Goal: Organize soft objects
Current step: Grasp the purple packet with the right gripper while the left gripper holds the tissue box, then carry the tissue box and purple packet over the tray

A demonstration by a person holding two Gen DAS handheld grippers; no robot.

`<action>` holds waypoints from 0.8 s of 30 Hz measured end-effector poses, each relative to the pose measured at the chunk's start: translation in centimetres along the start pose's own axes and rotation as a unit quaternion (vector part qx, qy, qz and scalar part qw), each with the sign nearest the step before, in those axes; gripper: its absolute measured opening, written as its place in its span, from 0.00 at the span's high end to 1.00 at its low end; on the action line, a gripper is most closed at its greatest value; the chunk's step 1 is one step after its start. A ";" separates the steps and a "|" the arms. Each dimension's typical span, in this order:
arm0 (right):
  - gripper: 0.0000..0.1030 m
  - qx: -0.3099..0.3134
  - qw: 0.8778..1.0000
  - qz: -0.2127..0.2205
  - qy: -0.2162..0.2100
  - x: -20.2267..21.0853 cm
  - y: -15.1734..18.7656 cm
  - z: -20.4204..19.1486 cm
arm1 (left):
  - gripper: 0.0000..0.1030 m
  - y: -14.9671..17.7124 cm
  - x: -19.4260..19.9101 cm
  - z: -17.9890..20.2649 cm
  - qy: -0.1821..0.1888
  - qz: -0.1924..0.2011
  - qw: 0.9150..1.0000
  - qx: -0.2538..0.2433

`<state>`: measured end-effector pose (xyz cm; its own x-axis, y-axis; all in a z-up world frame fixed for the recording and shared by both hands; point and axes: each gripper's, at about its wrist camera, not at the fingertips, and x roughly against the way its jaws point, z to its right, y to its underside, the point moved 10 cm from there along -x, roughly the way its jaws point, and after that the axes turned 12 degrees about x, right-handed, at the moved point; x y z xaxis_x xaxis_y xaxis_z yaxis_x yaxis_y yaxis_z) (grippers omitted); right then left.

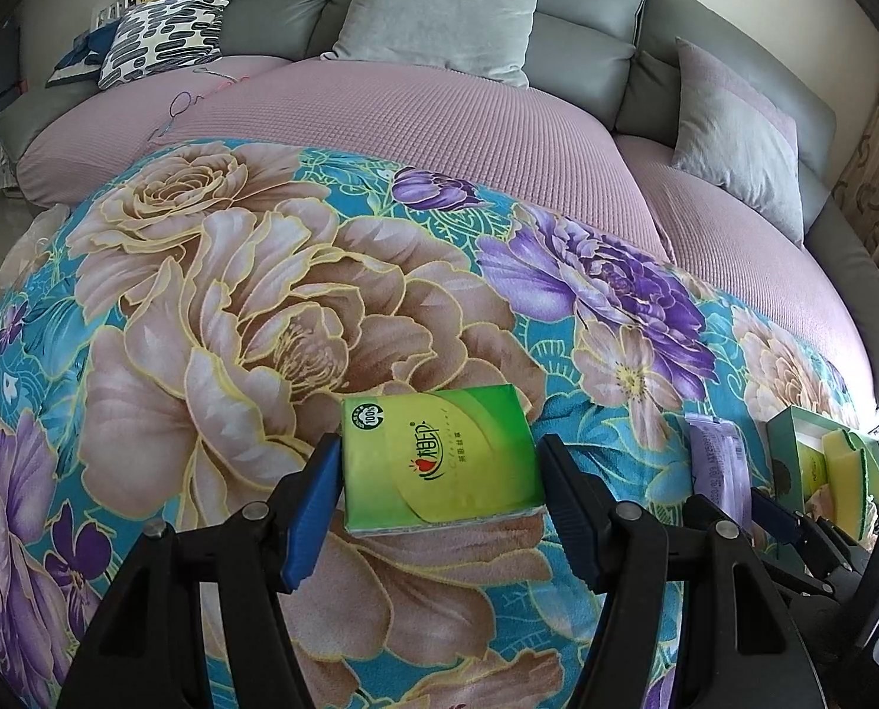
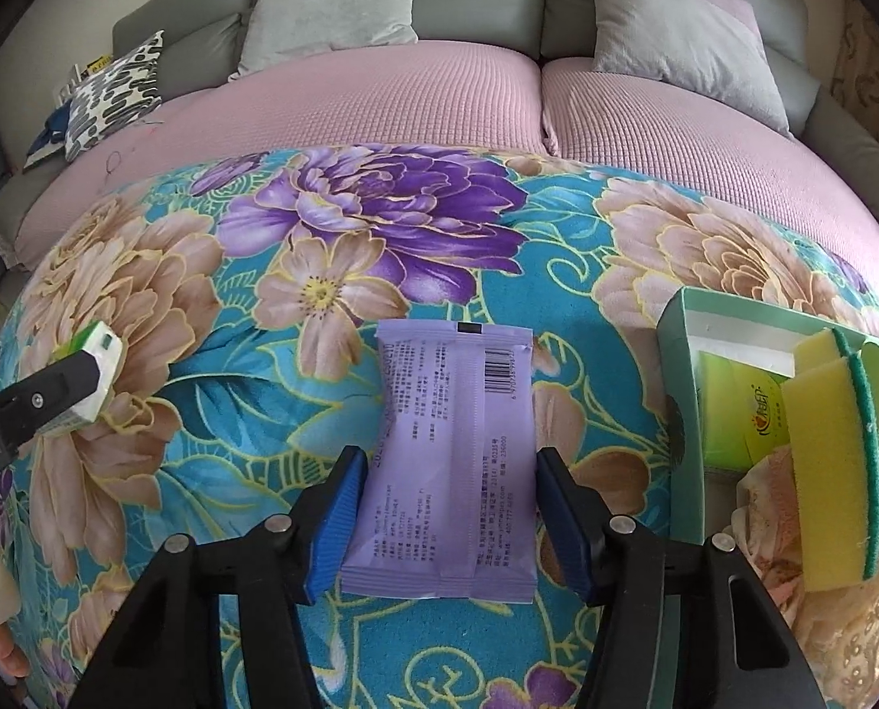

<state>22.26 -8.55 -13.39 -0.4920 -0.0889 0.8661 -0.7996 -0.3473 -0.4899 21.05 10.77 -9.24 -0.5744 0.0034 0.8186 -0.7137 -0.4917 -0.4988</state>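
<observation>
A floral blanket (image 2: 250,413) in teal, purple and beige covers the surface in front of the sofa (image 1: 416,136). On it lie a green tissue pack (image 1: 439,461), a purple wipes packet (image 2: 451,455) (printed side up) and, at the right, an open green box (image 2: 690,413). Lacy cloth (image 2: 853,608) beside the box may also rest on the blanket.

Black grippers (image 1: 439,502), apparently ribbed blue pads (image 2: 336,523)
</observation>
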 end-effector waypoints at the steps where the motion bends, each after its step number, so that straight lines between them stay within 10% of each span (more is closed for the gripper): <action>1: 0.43 0.001 1.000 0.002 0.000 0.2 0.0 0.0 | 0.35 0.0 0.0 0.0 -0.001 0.000 1.000 -0.001; 24: 0.44 -0.026 0.997 0.074 0.005 9.0 -0.3 2.4 | 0.35 0.9 5.1 4.0 0.025 0.047 0.997 -0.055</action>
<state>18.91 -11.51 -5.25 -0.6099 -0.1258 0.7825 -0.7343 -0.2818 -0.6176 19.06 6.83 -4.37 -0.6586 0.0069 0.7524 -0.6935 -0.3936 -0.6035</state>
